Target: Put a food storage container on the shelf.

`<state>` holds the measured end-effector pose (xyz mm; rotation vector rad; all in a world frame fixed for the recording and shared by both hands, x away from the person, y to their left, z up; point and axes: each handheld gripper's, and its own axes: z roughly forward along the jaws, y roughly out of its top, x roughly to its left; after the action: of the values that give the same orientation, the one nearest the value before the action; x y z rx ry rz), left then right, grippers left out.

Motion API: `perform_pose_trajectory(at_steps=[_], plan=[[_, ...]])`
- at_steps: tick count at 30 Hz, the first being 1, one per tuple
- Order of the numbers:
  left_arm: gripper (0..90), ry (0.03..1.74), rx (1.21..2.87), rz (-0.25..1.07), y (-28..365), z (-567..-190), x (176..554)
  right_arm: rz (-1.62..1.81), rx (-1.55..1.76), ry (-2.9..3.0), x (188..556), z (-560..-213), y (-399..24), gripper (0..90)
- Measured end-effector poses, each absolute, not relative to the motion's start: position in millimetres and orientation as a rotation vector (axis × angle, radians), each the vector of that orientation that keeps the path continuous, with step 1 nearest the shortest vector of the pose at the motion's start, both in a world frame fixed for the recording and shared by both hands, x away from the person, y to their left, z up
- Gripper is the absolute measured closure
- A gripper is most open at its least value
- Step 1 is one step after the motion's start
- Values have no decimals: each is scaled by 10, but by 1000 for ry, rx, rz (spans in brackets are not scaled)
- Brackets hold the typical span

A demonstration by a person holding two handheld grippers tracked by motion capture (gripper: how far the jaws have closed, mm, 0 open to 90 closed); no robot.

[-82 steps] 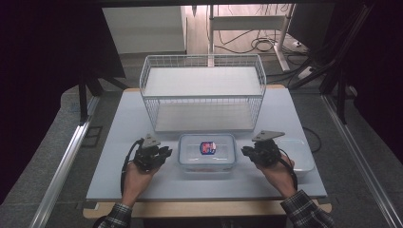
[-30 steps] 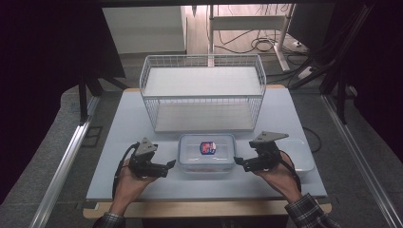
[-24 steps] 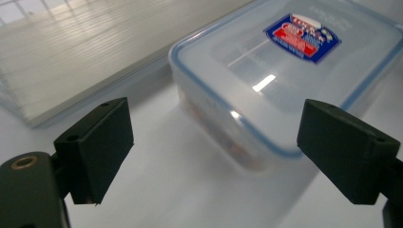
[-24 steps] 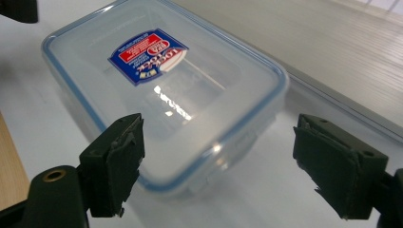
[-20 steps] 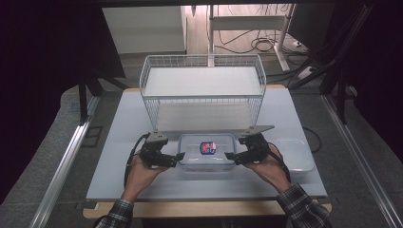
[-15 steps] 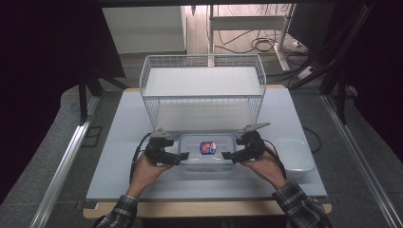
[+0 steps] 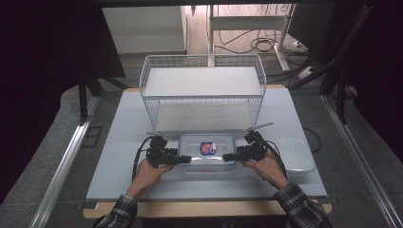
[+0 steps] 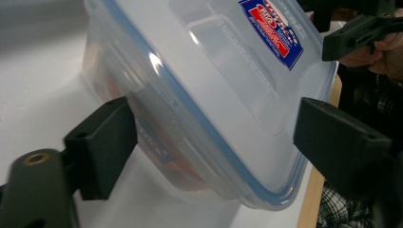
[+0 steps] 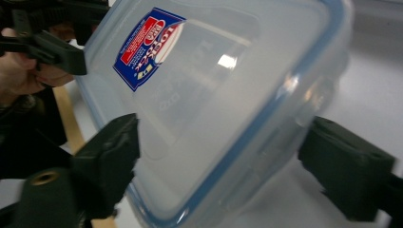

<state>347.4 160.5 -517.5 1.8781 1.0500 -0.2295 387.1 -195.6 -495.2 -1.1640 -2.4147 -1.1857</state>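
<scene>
A clear plastic container with a blue-rimmed lid and a red and blue label lies flat on the white table, in front of the wire basket. My left gripper is at its left end and my right gripper at its right end. In the left gripper view the container's end sits between the jaws of the left gripper; one jaw touches the wall and the other stands by the lid's rim. The right gripper straddles the opposite end likewise. Both pairs of jaws have just been closing around the container.
A white wire basket stands behind the container at mid-table. A second clear shallow container lies to the right of my right hand. The table's wooden front edge runs near the person's plaid sleeves.
Both hands came inward and down from either side of the container. The grippers now reach over its two ends. The container has not shifted.
</scene>
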Motion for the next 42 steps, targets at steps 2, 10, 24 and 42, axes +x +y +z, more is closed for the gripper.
perform_pose_trajectory(at_steps=[2, 10, 24, 42], plan=[[234, 1031, 1895, -211, 1621, -5146, 3409, -1181, -1143, -2418, 3814, -4926, -2002, 244], [482, 1036, 1823, -204, 1755, -5099, 3184, -1283, -1183, -2341, 3663, -4850, -2140, 465], [524, 1065, 1750, -136, 1796, -4993, 3176, -1382, -1187, -2379, 3577, -4781, -2100, 502], [524, 989, 1750, 17, 1790, -4444, 3189, -1542, -1081, -2449, 3641, -4297, -2099, 501]])
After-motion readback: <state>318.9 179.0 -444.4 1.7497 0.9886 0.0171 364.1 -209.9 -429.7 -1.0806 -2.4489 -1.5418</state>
